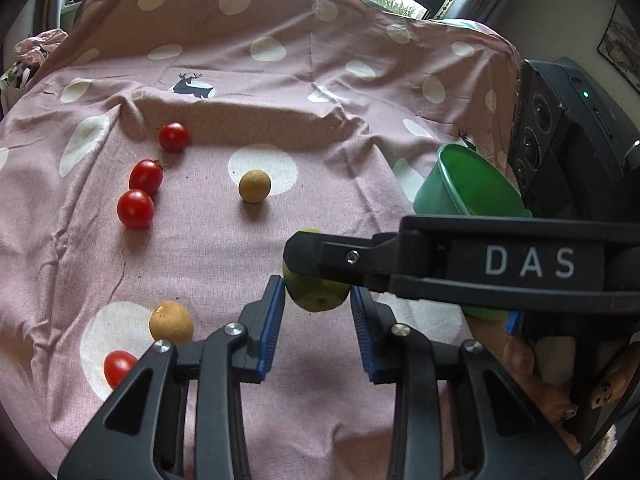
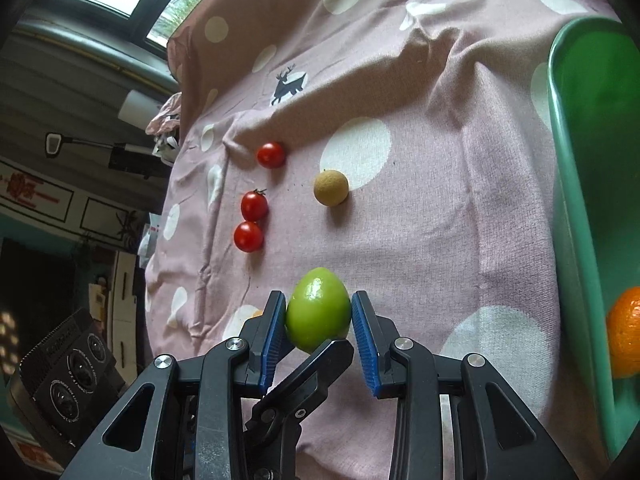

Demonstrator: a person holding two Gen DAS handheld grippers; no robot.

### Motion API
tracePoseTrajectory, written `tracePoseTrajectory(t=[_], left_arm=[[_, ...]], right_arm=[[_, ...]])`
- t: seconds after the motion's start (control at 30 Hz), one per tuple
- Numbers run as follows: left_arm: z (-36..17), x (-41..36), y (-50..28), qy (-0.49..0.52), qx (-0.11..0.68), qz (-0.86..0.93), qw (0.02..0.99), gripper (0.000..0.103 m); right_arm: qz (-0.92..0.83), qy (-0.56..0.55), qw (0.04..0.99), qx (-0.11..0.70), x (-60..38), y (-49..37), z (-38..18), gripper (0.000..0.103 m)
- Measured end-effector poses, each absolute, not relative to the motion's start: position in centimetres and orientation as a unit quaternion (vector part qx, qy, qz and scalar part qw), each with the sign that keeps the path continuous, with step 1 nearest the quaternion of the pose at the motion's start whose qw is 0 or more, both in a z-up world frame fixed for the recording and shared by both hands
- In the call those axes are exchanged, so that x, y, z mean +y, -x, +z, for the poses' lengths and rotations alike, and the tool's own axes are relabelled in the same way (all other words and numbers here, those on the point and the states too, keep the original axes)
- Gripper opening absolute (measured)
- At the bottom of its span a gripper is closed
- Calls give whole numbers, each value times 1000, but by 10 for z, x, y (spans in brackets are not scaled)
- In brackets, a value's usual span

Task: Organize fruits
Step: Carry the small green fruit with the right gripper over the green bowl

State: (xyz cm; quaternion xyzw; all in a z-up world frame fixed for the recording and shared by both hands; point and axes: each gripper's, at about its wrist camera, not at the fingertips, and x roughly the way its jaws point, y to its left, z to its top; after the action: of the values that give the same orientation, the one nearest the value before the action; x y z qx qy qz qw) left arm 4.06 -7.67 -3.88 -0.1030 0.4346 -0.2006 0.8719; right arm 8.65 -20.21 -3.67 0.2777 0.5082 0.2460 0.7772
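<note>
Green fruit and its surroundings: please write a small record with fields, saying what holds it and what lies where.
held thing: green fruit
left claw: shut on the green fruit
right claw: shut on the same fruit
on the cloth: four red tomatoes, two tan fruits
green tub: one orange inside

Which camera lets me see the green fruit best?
The right wrist view: the green fruit shows nearly whole, shiny, between blue fingers. In the left wrist view the green fruit is half hidden behind the other gripper's black finger.
</note>
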Motion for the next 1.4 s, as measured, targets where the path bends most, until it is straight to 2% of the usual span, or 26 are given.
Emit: tracePoseTrajectory(t=[0.73, 1.4], left_arm=[[24, -140, -33, 40, 344, -269, 899, 33], [34, -217, -39, 12, 340, -337, 878, 33]], right_arm=[[211, -323, 837, 389, -276, -55, 16, 37], [147, -385, 843, 346, -357, -34, 9, 37]])
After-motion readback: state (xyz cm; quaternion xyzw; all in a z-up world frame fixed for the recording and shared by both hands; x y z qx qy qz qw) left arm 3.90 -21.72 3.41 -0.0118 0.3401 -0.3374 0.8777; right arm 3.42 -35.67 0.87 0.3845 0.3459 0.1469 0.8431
